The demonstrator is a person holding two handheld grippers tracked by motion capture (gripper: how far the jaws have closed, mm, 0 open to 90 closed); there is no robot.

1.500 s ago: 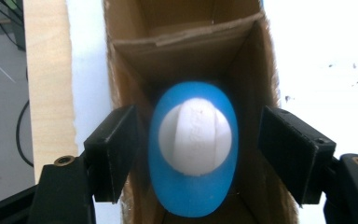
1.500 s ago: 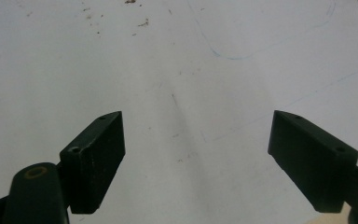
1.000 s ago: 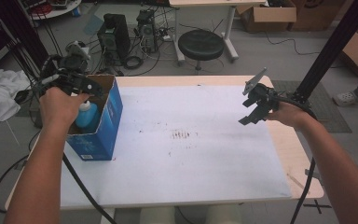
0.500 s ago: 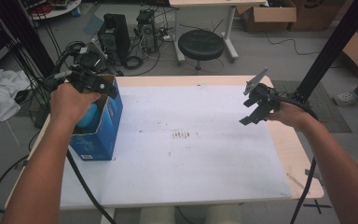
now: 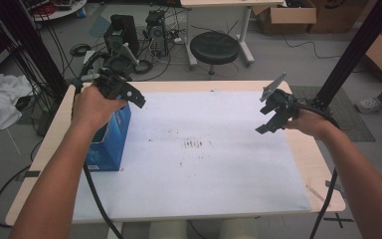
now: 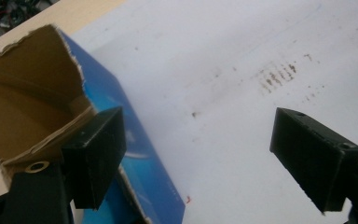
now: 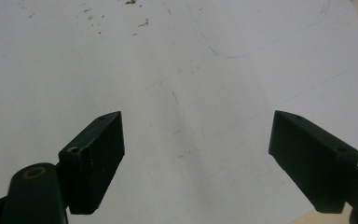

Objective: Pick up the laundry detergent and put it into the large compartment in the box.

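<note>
Blue cardboard box [image 5: 110,142]: standing open-topped at nine o'clock on surface [image 5: 214,164], ready for filling. Left hand-held gripper [image 5: 132,94]: just opening, empty, hovering above. Right hand-held gripper [image 5: 268,117]: waiting agape at three o'clock.

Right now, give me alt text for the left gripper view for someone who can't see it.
The left gripper has its two black jaws wide apart with nothing between them, above a white table cover. An open blue cardboard box with a brown inside stands at left.

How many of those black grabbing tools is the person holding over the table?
2. The left tool is over the blue box at the table's left edge, open and empty. The right tool is over the white sheet near the right edge, also open.
</note>
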